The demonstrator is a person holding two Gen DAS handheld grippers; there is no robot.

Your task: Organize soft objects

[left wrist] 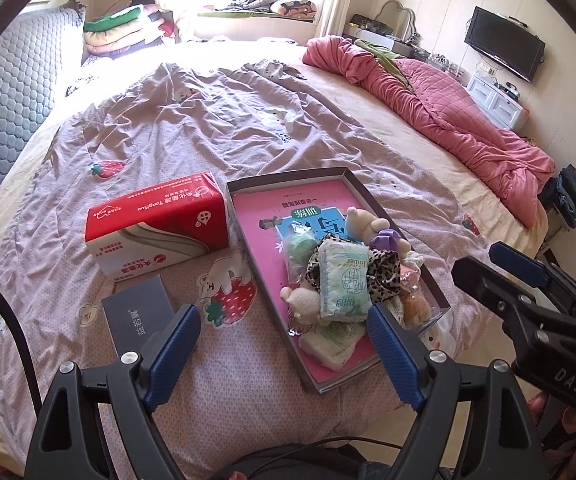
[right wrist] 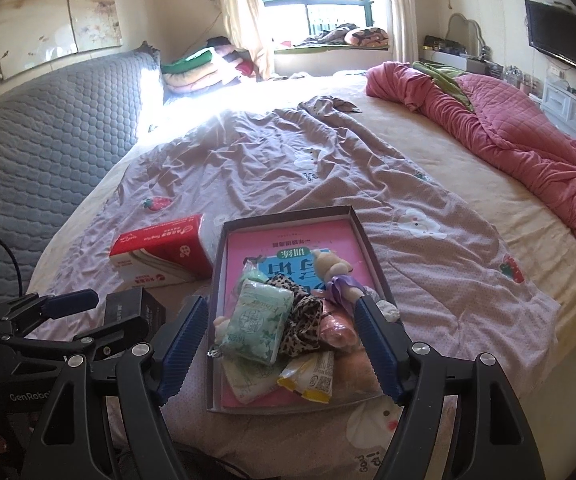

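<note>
- Left gripper (left wrist: 284,344) standing wide, blue pads well apart, nothing between them – hanging above the lilac bedcover (left wrist: 192,136) at the near end of the shallow box (left wrist: 362,190).
- Right gripper (right wrist: 280,344) likewise spread wide and empty, framing the pile of soft things from above without touching any of it.
- In the left wrist view, one blue finger (left wrist: 518,264) of the right gripper showing at the right edge, clear of the box.
- Shallow dark-rimmed box lying flat on the bedcover, pink printed sheet (right wrist: 288,240) covering its floor.
- Heaped in the near half of the box: a pale green tissue pack (right wrist: 258,326) on top, a leopard-print scrunchie (right wrist: 304,324) just beside it, a cream plush bear (right wrist: 330,266) with a purple piece (right wrist: 344,286) below it, a peach-coloured soft item (right wrist: 336,330), a yellow-edged wrapped packet (right wrist: 312,376).
- A second pale pack (left wrist: 330,344) lying under the heap at the near end; a small cream plush (left wrist: 302,300) touching the green pack's left side.
- Red and white tissue box (left wrist: 156,222) on the bedcover just left of the shallow box – apart from it.
- Dark grey flat box (left wrist: 138,318) near the tissue box, closer to the camera.
- Pink quilt (left wrist: 456,108) bunched along the far right side of the bed.
</note>
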